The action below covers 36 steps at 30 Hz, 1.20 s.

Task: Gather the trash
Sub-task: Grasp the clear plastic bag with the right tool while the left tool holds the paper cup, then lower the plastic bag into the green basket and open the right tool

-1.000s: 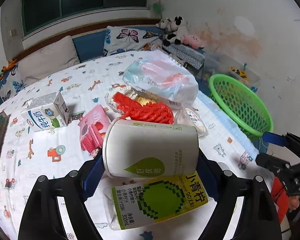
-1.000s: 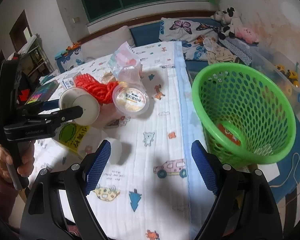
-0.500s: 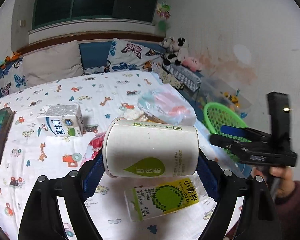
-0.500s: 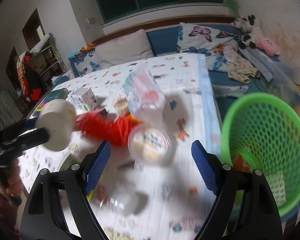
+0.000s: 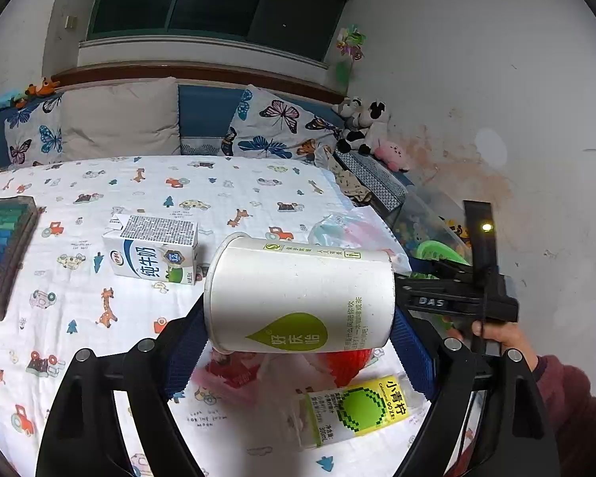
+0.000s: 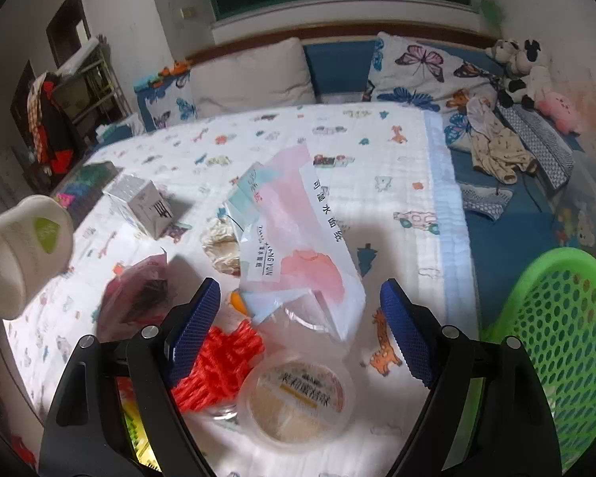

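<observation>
My left gripper (image 5: 298, 342) is shut on a white paper cup (image 5: 298, 298), held on its side above the bed; the cup also shows in the right wrist view (image 6: 24, 250). My right gripper (image 6: 300, 330) is open and empty above a pink and white plastic bag (image 6: 298, 238), a red mesh net (image 6: 218, 361) and a clear plastic tub (image 6: 298, 393). A green basket (image 6: 560, 338) stands to the right, off the bed. A milk carton (image 5: 153, 248), a yellow-green drink bottle (image 5: 357, 409) and a pink wrapper (image 5: 230, 377) lie on the sheet.
The bed (image 5: 218, 190) has a white cartoon-print sheet, with pillows (image 5: 119, 119) and plush toys (image 5: 361, 123) at the far end. A dark box of coloured items (image 5: 4, 246) lies at the left. The right gripper's handle (image 5: 476, 294) and hand are at the right.
My left gripper has lifted the cup higher above the bed. My right gripper has swung left from the basket toward the trash pile; the basket now sits at its right edge.
</observation>
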Available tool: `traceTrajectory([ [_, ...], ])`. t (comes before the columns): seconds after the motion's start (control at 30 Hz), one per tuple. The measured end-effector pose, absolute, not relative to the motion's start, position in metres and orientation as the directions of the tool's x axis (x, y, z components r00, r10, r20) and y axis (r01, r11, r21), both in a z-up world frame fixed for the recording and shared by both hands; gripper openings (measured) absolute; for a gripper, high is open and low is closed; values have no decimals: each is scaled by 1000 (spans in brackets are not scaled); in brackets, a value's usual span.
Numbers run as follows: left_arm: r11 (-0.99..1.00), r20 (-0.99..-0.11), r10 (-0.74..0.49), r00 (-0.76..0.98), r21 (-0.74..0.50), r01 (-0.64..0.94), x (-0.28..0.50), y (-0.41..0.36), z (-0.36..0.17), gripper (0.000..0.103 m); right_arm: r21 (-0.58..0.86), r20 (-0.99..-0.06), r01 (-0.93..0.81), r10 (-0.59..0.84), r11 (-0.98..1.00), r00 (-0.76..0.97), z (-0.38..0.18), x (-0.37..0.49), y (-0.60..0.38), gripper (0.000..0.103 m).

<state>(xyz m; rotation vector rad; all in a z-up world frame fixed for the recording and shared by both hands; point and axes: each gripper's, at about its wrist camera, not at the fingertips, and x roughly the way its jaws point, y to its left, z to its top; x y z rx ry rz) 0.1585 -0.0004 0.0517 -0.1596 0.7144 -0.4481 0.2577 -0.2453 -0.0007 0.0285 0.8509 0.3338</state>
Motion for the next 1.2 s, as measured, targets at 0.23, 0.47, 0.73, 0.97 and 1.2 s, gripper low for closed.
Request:
traceTrajectory([
  [0.23, 869, -587, -494, 641, -358, 342, 168, 4, 49, 82, 122, -759, -270, 265, 955, 594, -13, 267, -238, 59],
  [0.47, 814, -542, -574, 614, -460, 355, 175, 4, 58, 82, 137, -722, -233, 258, 963, 642, 1, 253, -252, 52],
  [0.73, 743, -493, -662, 564, -533, 406, 175, -19, 66, 82, 175, -663, -205, 270, 963, 698, 29, 223, -283, 51],
  [0.97, 733, -515, -679, 523, -506, 454, 173, -57, 65, 82, 185, -646, -146, 232, 972, 727, 37, 197, -320, 51],
  [1.2, 722, -546, -691, 474, -483, 496, 176, -100, 57, 82, 173, -666, -61, 162, 983, 728, 29, 172, -363, 52],
])
